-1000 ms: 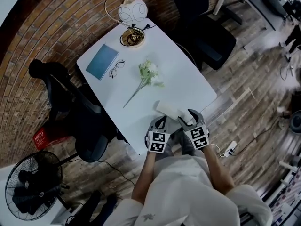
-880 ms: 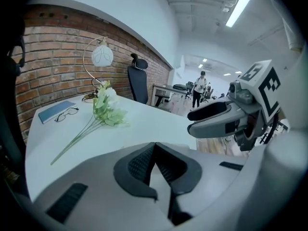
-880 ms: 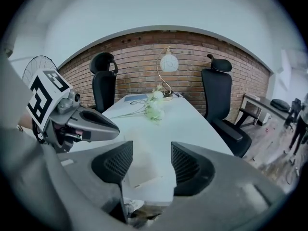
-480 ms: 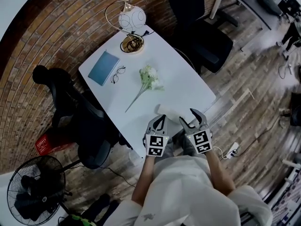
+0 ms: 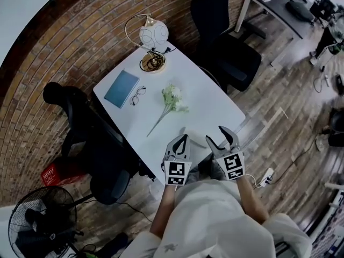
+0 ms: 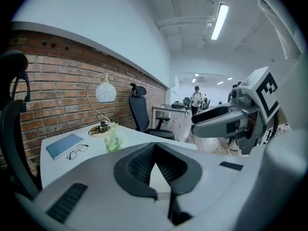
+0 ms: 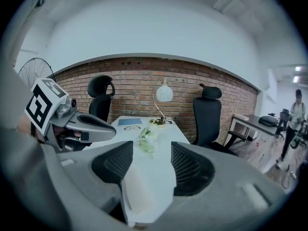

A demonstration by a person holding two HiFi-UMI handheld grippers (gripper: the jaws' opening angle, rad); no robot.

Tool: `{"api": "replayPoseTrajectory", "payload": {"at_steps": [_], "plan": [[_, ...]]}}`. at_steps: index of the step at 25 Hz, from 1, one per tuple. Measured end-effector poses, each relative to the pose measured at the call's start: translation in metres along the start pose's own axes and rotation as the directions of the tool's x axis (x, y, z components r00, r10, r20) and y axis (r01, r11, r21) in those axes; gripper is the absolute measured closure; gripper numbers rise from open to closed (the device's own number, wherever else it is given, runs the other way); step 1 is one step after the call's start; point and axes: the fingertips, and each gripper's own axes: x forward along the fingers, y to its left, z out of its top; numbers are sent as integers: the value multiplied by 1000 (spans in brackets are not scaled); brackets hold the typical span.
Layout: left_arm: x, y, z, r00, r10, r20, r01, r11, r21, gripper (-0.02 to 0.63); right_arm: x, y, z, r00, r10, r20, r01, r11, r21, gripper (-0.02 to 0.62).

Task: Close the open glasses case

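The white glasses case point(image 5: 195, 136) lies near the front edge of the white table point(image 5: 215, 104), pale against it; whether its lid is up or down I cannot tell. In the right gripper view the case point(image 7: 144, 186) lies between and below my right gripper's point(image 7: 151, 148) open jaws, not pinched. In the head view my right gripper point(image 5: 217, 136) stands open just right of the case. My left gripper point(image 5: 183, 138) sits to the case's left, its jaws closed together with nothing in them; its tips point(image 6: 155, 146) meet in the left gripper view.
Further back on the table lie a white flower sprig point(image 5: 171, 98), a pair of glasses point(image 5: 138, 95), a blue notebook point(image 5: 122, 88) and a globe lamp point(image 5: 153, 35). A black office chair point(image 5: 80, 128) stands at the left, another point(image 5: 231, 58) behind the table.
Both grippers have drawn back a little toward the table's front edge. The right gripper, which was over the case's near end, now stands off it.
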Motion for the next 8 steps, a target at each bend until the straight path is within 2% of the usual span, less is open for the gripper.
{"api": "replayPoseTrajectory", "payload": {"at_steps": [8], "plan": [[-16,10,30,997,36,69,-37,999,19,601,-4,0,36,998,-9,69,11,1000,-22,345]]}}
